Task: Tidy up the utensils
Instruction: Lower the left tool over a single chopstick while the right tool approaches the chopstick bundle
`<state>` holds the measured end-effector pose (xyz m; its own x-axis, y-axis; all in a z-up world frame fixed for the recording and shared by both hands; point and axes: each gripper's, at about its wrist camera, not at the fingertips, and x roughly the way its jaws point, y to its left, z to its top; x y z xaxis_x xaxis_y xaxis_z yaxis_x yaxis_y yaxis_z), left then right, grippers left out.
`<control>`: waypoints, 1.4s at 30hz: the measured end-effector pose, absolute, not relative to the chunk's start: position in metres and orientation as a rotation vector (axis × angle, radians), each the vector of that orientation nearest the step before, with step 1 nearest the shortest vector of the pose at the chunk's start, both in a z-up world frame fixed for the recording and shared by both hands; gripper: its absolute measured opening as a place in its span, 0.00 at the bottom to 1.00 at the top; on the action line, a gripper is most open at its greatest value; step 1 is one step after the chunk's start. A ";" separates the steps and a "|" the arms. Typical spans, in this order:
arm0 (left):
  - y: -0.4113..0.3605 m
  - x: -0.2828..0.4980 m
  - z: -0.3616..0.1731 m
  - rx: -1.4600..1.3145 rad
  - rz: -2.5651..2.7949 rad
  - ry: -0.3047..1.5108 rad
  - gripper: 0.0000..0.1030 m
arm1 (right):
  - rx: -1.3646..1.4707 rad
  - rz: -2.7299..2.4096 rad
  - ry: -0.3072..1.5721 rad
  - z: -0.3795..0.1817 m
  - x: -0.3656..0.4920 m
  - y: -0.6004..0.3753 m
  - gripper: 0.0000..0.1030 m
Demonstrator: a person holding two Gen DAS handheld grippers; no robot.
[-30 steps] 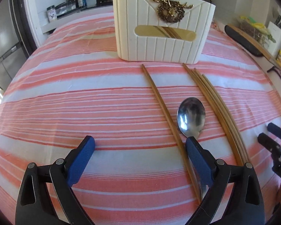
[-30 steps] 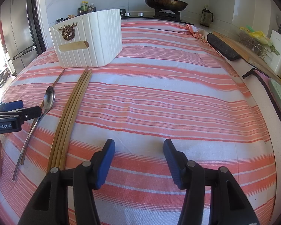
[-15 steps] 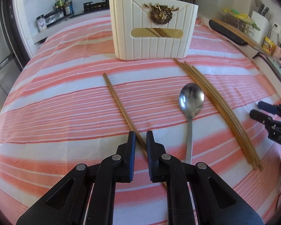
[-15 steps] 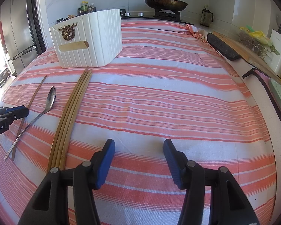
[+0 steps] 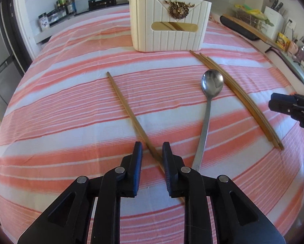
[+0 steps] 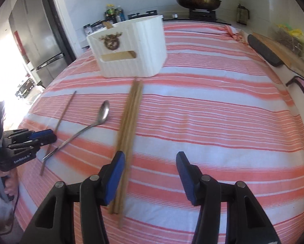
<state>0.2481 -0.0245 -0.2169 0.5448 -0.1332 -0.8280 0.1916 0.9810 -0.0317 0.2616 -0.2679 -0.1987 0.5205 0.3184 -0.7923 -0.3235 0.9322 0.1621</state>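
Left gripper (image 5: 150, 150) low over the striped cloth (image 5: 70, 109), jaws parted narrowly astride the single chopstick (image 5: 129, 109), not clamped; judged light, stiff, thin, best pinched near this end; right gripper (image 6: 150, 162) jaws wide, beside the chopstick bundle (image 6: 129, 118); spoon (image 5: 209, 101) between; white holder (image 5: 170, 24) farthest.

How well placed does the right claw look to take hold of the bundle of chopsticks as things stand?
Probably well placed. The right claw is open, and the bundle of chopsticks lies flat on the striped cloth beside its left finger, nothing covering it. The spoon lies apart, further left.
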 end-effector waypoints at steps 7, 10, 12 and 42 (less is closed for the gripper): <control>-0.016 0.240 -0.216 0.134 -0.167 1.000 0.36 | -0.018 0.428 1.075 -0.216 0.280 -0.251 0.19; -0.007 0.237 -0.216 0.135 -0.167 1.014 0.40 | -0.075 0.434 1.090 -0.215 0.281 -0.246 0.18; -0.001 0.236 -0.215 0.130 -0.156 1.019 0.40 | -0.097 0.390 1.091 -0.214 0.282 -0.247 0.17; 0.010 0.230 -0.218 0.100 -0.075 1.003 0.61 | -0.053 0.438 1.204 -0.217 0.306 -0.241 0.09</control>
